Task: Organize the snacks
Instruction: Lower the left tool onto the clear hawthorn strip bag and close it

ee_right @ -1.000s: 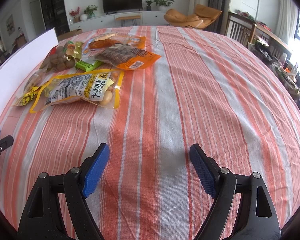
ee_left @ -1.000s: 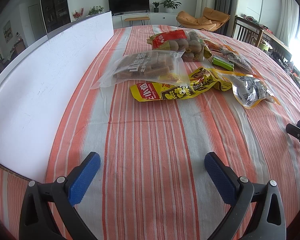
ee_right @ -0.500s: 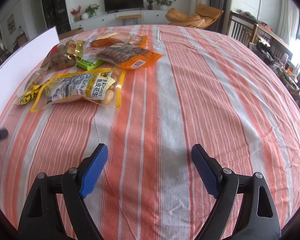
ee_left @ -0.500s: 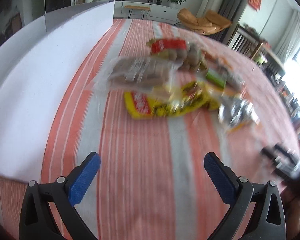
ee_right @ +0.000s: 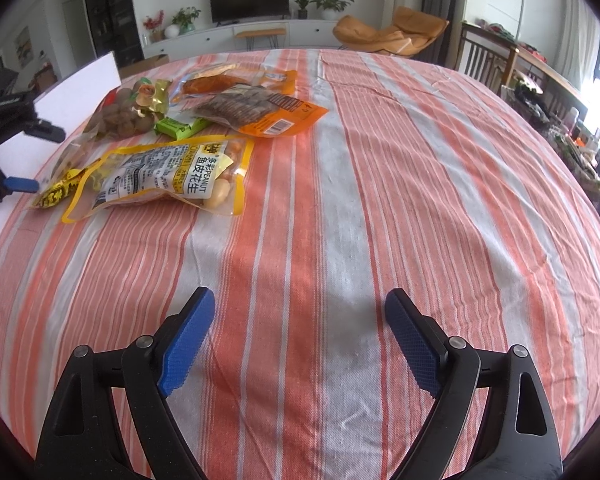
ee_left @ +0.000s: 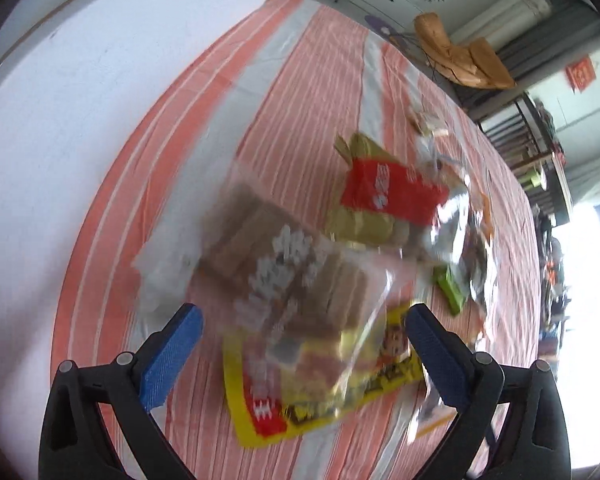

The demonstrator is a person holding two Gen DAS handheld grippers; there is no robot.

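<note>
Your desk [ee_right: 380,184] wears an orange-and-white striped cloth, with a living room behind it and a white board [ee_left: 80,92] along its left edge. The snacks lie heaped toward ten o'clock in your right wrist view: a yellow-edged peanut bag [ee_right: 160,178] nearest, an orange pouch [ee_right: 260,110] and a small green packet [ee_right: 180,127] behind it. Your left gripper [ee_left: 300,344] hangs over the pile with its jaws wide apart, a clear bag of brown bars [ee_left: 284,264] and a yellow pack [ee_left: 320,396] blurred below, untouched. Your right gripper [ee_right: 300,336] sits over bare cloth at six o'clock, jaws opening with nothing between them.
</note>
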